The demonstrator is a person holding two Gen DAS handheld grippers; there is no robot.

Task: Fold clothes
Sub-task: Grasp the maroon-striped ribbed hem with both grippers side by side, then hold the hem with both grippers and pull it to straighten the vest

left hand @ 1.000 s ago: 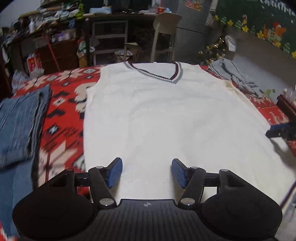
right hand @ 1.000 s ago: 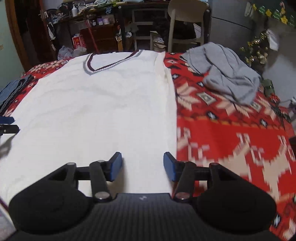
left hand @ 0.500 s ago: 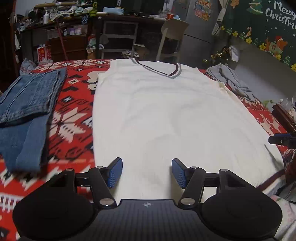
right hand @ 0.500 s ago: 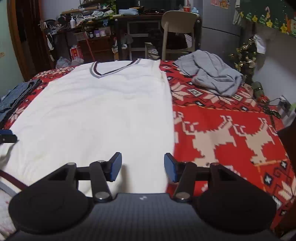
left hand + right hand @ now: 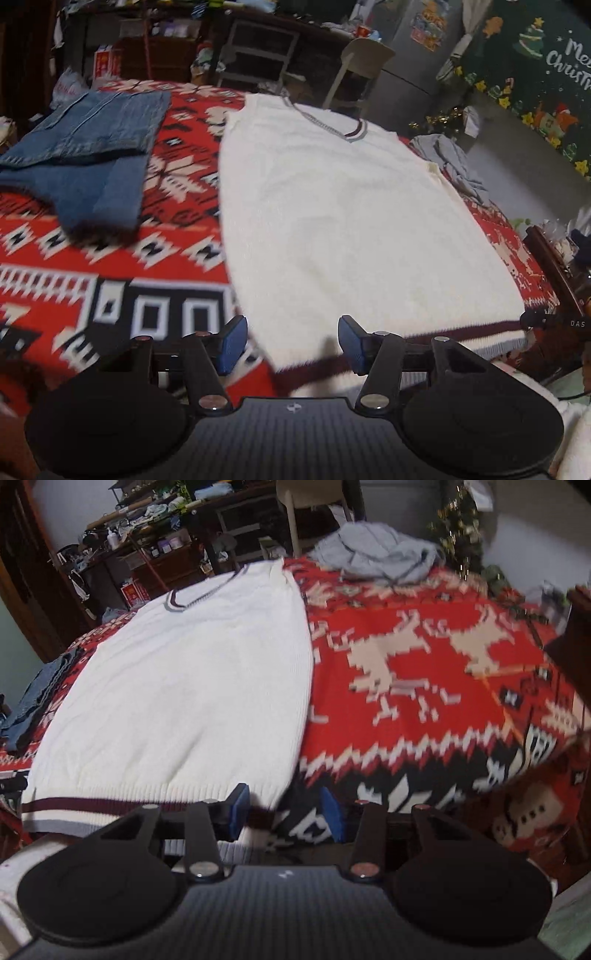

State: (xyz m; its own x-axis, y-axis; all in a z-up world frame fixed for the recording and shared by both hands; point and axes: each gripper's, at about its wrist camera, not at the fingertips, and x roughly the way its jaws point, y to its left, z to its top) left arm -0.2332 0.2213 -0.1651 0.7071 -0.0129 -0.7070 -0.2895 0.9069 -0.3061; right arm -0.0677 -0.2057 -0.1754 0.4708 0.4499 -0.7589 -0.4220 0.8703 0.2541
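Both tongs, left (image 5: 288, 341) and right (image 5: 282, 810), gape empty at the white V-neck vest's (image 5: 347, 221) striped hem corners; grabbing blanket (image 5: 424, 701) would botch folding.

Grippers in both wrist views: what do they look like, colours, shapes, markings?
Left gripper and right gripper match: black linkage arms with silver pivot bolts, blue ribbed pads on the jaws, two round black housings, and a ribbed body with a small white logo.

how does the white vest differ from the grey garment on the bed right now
The white vest lies spread flat; the grey garment sits crumpled in a heap. The vest has dark striped trim; the grey one looks plain. The vest covers more of the red blanket. Both rest on it.
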